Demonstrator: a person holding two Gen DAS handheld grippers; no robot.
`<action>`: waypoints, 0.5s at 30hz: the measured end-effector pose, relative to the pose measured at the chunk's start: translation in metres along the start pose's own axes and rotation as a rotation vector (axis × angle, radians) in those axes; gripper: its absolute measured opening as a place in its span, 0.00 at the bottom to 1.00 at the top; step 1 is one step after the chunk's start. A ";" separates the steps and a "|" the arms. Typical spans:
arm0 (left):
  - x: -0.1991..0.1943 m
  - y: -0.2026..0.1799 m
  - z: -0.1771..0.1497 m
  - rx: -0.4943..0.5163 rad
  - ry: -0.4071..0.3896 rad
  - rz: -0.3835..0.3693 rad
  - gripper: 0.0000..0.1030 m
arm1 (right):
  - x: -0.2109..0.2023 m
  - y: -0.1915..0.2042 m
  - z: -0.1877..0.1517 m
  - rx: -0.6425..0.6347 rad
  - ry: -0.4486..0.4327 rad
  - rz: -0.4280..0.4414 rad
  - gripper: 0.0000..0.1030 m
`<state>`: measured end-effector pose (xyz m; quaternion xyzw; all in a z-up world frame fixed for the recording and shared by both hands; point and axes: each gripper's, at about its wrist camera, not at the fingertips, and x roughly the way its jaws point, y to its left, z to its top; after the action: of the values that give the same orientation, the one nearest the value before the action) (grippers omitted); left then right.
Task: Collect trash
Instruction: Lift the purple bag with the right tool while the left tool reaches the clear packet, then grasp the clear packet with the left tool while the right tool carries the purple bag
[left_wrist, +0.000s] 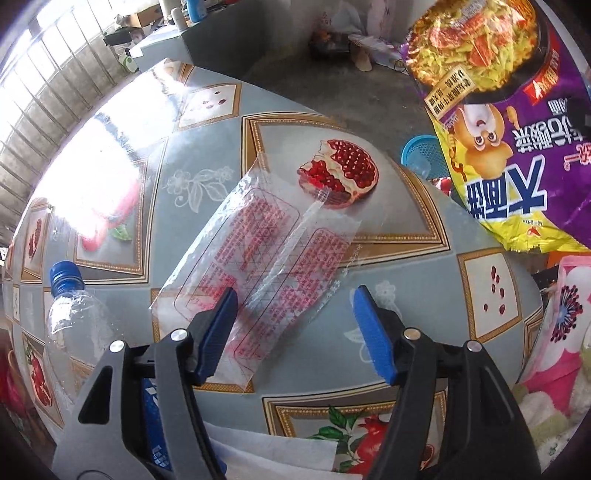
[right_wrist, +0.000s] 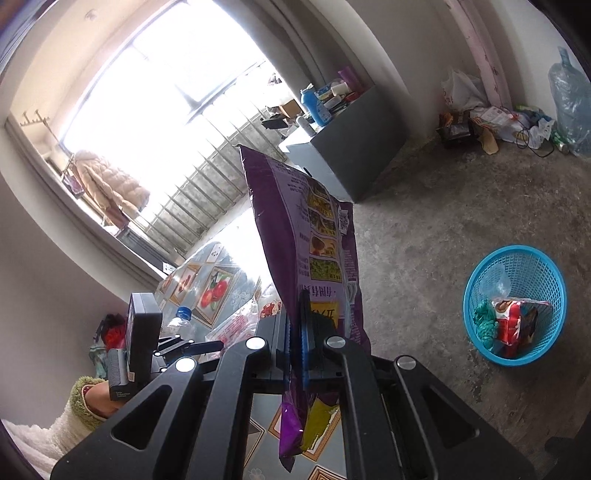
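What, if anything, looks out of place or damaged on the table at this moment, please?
Litter remains on the table: a crumpled clear wrapper with red print lies flat below the open left gripper, and an empty, dented plastic bottle lies beside it. Nothing looks spilled.

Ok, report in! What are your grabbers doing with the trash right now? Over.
Right gripper shut on purple noodle bag. Left gripper open above clear wrapper on table. Blue basket on floor, path clear.
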<state>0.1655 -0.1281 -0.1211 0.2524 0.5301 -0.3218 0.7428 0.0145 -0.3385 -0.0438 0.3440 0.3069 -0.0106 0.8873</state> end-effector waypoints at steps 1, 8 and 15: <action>0.000 0.001 0.001 -0.012 0.000 -0.012 0.53 | -0.002 -0.002 0.000 0.005 -0.003 0.001 0.05; 0.008 0.003 0.019 -0.060 -0.013 0.001 0.23 | -0.016 -0.014 -0.003 0.034 -0.029 0.008 0.05; 0.009 0.015 0.023 -0.102 -0.023 -0.060 0.00 | -0.026 -0.019 -0.005 0.044 -0.049 0.006 0.05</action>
<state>0.1932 -0.1363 -0.1223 0.1945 0.5445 -0.3195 0.7507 -0.0137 -0.3547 -0.0436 0.3641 0.2838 -0.0232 0.8868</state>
